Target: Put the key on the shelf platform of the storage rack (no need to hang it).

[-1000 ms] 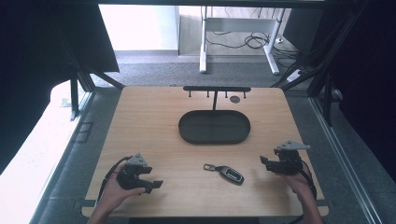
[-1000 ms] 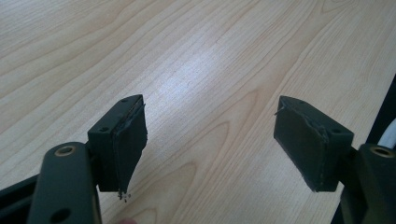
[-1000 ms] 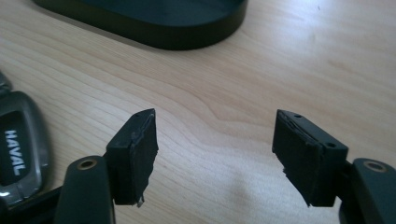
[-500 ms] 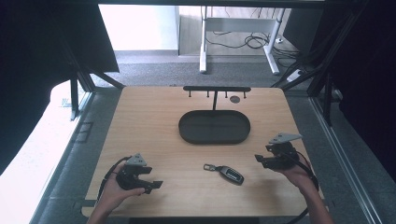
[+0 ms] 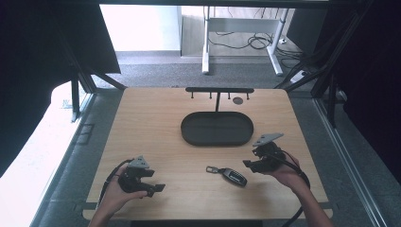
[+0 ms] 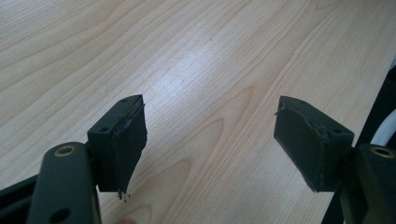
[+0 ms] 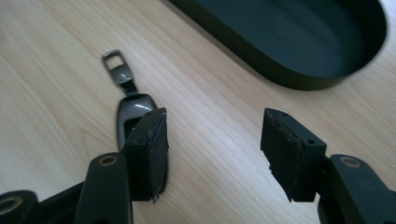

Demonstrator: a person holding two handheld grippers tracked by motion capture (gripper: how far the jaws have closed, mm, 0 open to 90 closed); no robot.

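The right gripper point(image 5: 249, 164) has moved in from the table's right edge toward the middle and now sits just beside the car key fob point(image 5: 232, 175), its jaws spread wide. In the right gripper view the fob point(image 7: 133, 112) lies partly behind one jaw, and the person's right hand point(image 5: 283, 174) has come inward with the gripper.

Pale wood-grain table point(image 5: 156, 123) with a soft sheen, matt black tray point(image 7: 299, 42), glossy metallic key fob point(image 7: 128, 109).

wooden table point(image 5: 156, 127), black oval tray point(image 5: 216, 128) mid-table, key fob point(image 5: 231, 175) nearby — hook rack point(image 5: 219, 90) behind
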